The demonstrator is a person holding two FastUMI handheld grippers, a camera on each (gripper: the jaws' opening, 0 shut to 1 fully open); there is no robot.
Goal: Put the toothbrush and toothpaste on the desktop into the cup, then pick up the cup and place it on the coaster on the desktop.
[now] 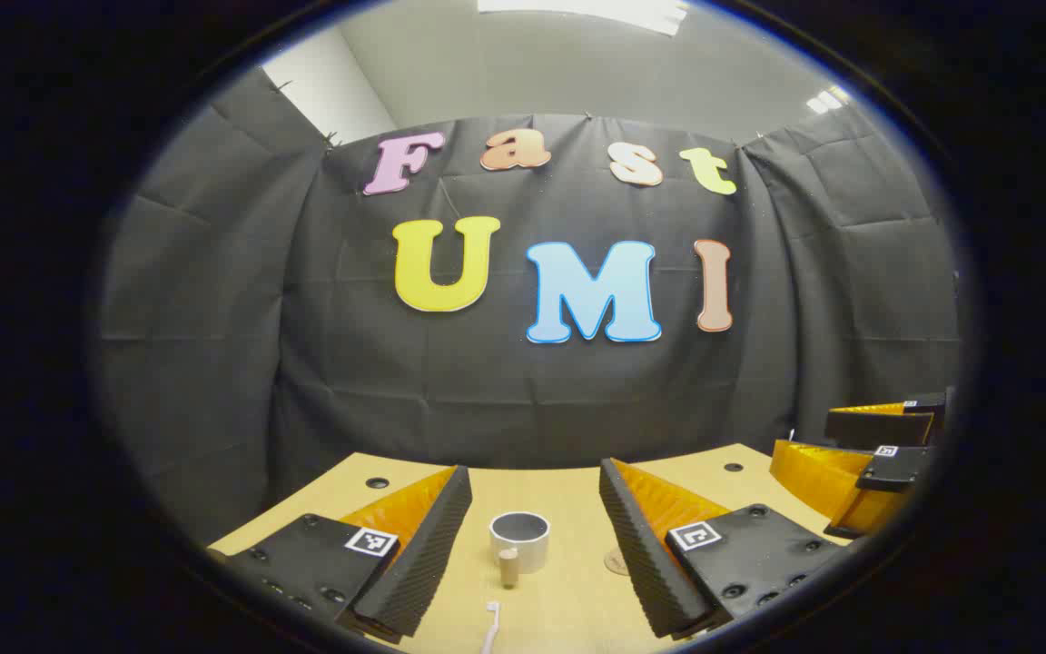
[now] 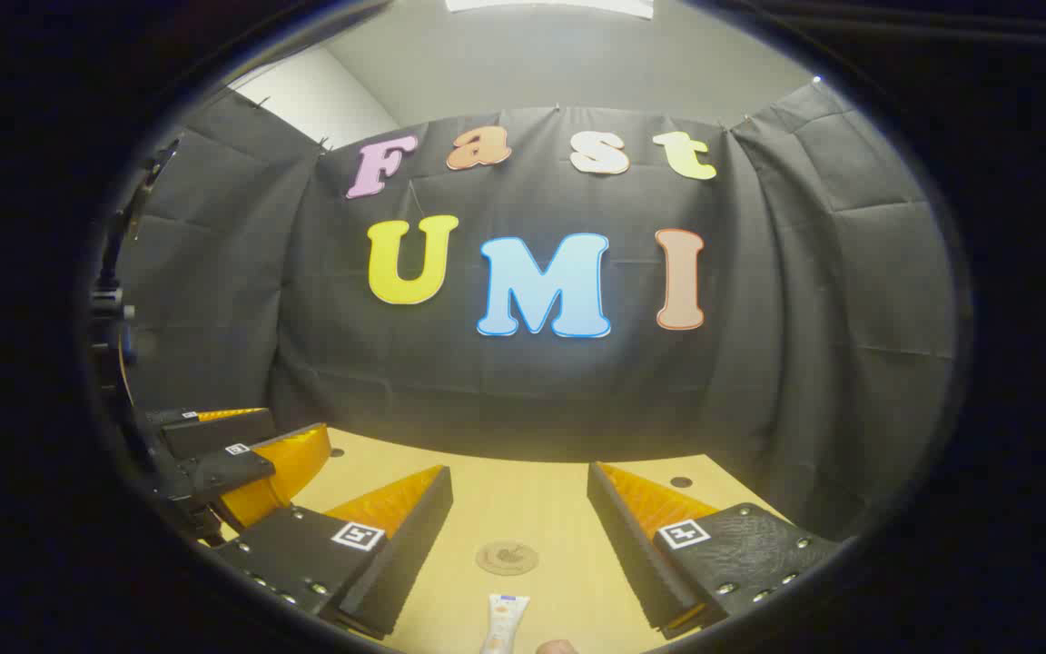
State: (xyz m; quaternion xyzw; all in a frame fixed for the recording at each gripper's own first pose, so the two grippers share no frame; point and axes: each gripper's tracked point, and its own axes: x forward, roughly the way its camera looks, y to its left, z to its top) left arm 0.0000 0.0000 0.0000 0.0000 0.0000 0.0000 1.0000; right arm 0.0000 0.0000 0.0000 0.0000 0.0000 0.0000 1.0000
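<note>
Toothbrush (image 1: 489, 625), a slim white plastic one, lies on the light wooden table (image 1: 568, 490) nearest us in the left gripper view, between the spread fingers of the left gripper (image 1: 537, 554), which hold nothing. We judge it light, stiff and rather slippery, best taken across the middle of its handle. Just beyond it stands the short grey cylindrical cup (image 1: 520, 540), upright and open at the top, with a small wooden peg (image 1: 508, 568) in front of it. The cup looks rigid and light, easy to take by its wall.

In the right gripper view, the white squeeze tube of toothpaste (image 2: 504, 622) lies closest, between the parted, empty fingers of the right gripper (image 2: 518, 549). It should be soft, so we would grip mid-body, gently. Past it sits the round flat brown coaster (image 2: 507, 558), bare.

The table is smooth and level, with small dark holes toward its far edge. Black cloth closes the booth behind, under a pale ceiling.
</note>
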